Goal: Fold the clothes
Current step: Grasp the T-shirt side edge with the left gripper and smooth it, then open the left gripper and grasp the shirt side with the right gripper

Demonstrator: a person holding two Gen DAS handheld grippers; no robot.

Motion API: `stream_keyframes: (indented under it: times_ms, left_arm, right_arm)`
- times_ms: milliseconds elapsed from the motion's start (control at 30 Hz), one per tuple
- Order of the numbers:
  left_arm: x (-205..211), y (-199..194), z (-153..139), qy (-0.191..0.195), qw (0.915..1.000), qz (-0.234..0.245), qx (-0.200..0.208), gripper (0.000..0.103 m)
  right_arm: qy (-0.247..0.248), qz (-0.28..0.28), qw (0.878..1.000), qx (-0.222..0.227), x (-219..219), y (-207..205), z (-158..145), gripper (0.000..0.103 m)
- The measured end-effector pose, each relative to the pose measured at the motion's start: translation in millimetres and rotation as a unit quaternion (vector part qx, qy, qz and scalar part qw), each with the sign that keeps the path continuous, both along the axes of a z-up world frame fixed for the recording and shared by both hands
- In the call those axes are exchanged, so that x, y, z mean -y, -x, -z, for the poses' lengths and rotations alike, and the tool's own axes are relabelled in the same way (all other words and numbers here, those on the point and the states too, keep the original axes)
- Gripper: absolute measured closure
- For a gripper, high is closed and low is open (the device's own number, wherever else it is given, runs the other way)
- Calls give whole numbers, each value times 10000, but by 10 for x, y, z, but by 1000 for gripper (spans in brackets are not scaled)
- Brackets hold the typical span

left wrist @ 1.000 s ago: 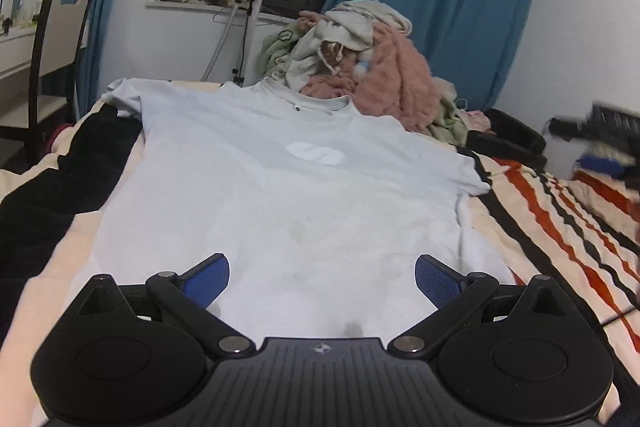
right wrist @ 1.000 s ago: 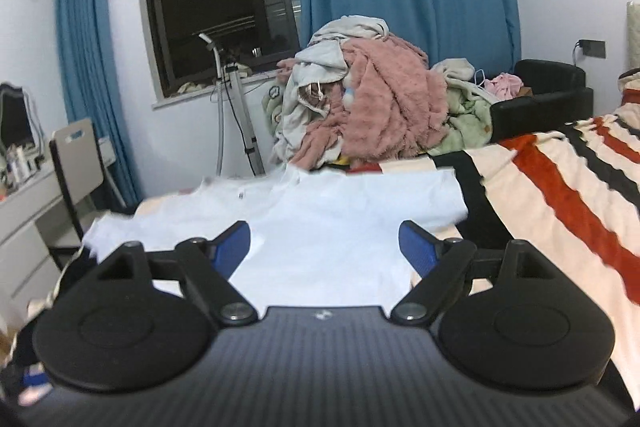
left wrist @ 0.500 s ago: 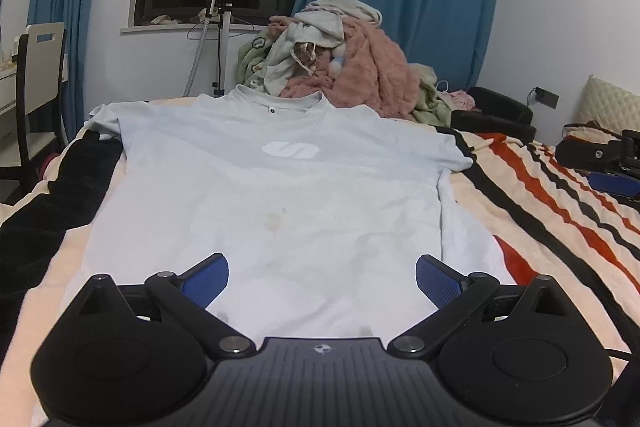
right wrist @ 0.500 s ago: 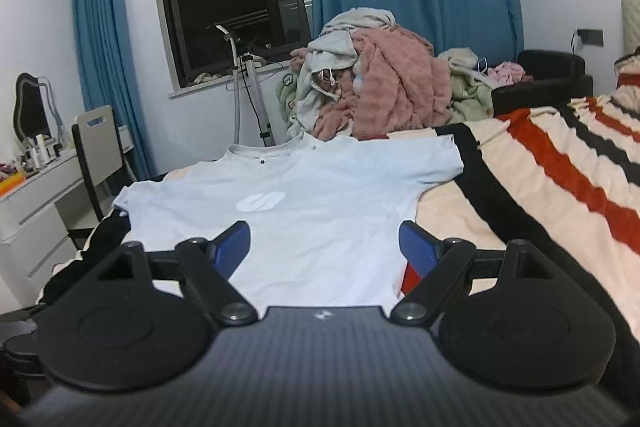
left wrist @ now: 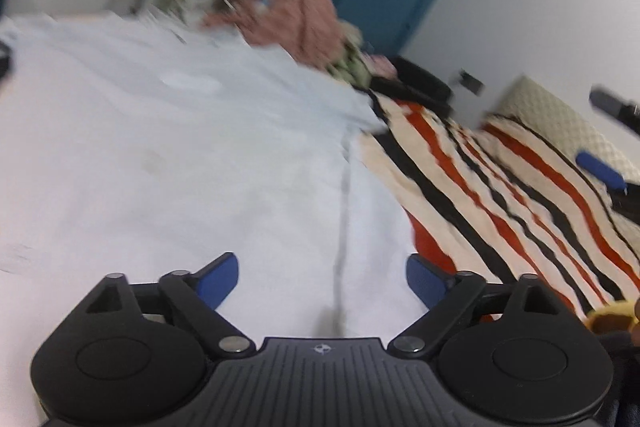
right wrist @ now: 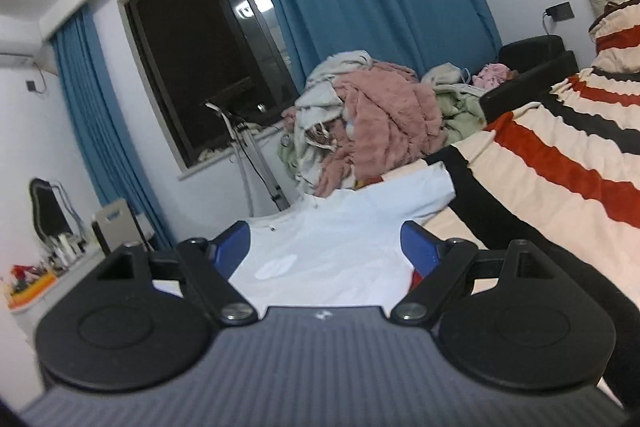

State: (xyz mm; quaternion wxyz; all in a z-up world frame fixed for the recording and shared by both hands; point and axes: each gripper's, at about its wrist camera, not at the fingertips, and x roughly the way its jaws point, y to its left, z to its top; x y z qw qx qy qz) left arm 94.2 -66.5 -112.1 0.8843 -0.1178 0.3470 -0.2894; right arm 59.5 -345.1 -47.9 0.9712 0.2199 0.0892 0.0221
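Note:
A pale blue T-shirt (left wrist: pixel 160 155) lies spread flat, front up, on the striped bed; it also shows in the right wrist view (right wrist: pixel 340 227). My left gripper (left wrist: pixel 322 277) is open and empty, low over the shirt's lower right part near its side hem. The left wrist view is blurred by motion. My right gripper (right wrist: pixel 326 247) is open and empty, held higher, facing the shirt from its hem side. It also appears at the right edge of the left wrist view (left wrist: pixel 604 171).
A striped red, black and cream blanket (left wrist: pixel 500 187) covers the bed to the right of the shirt. A pile of pink and pale clothes (right wrist: pixel 372 135) sits beyond the collar. A black armchair (right wrist: pixel 532 67), window and blue curtains stand behind. A desk and chair (right wrist: pixel 108 227) are at left.
My left gripper has swung right and down toward the shirt's right side, blurring its view. My right gripper has tilted and risen, so the shirt sits lower in its view. Both stayed open.

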Motion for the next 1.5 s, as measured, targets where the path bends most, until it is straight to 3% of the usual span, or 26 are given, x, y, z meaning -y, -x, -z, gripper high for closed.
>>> stream_keyframes:
  times_ms: [67, 267, 333, 400, 467, 600, 767, 933, 1033, 1133, 1233, 1300, 1333, 1500]
  left_arm:
    - [127, -67, 128, 36, 9991, 356, -219, 28]
    - [372, -126, 393, -145, 9957, 719, -560, 52]
    - [409, -124, 417, -108, 9951, 784, -588, 68]
    - [437, -106, 417, -105, 9952, 777, -581, 95]
    - [459, -81, 388, -86, 9955, 788, -525, 99]
    - [616, 56, 94, 214, 9926, 1176, -194, 99]
    - [1178, 201, -128, 651, 9785, 1952, -167, 99]
    - [1931, 124, 128, 403, 9681, 2309, -883, 101]
    - [2203, 123, 376, -76, 9667, 2357, -991, 100]
    - [2252, 63, 475, -144, 9662, 2347, -1060, 97]
    - [2170, 31, 434, -141, 9685, 2282, -990, 83]
    - [2071, 40, 302, -177, 9720, 2210, -772, 70]
    - [2018, 44, 228, -260, 9742, 2148, -644, 68]
    - [1513, 12, -252, -541, 9875, 1477, -116, 42]
  right_arm:
    - [29, -50, 10000, -8, -2, -27, 32, 19]
    - [-148, -9, 9999, -35, 67, -51, 94, 19]
    - [-361, 67, 9993, 31, 144, -10, 100, 19]
    - [-574, 144, 9982, 96, 221, 31, 105, 19]
    - [-720, 282, 9968, 209, 287, 81, 107, 19]
    - [-743, 500, 9949, 463, 351, 162, 92, 19]
    - [-540, 756, 9935, 650, 386, 261, 27, 18]
    - [-136, 859, 9938, 691, 429, 368, -72, 18]
    - [-43, 782, 9951, 611, 410, 348, -72, 18]
    - [50, 706, 9961, 532, 390, 327, -73, 18]
    - [143, 629, 9969, 452, 371, 306, -73, 18]
    - [204, 578, 9973, 399, 358, 293, -74, 18]
    - [235, 552, 9975, 372, 351, 286, -74, 18]
    - [433, 390, 9980, 263, 228, 236, -127, 18]
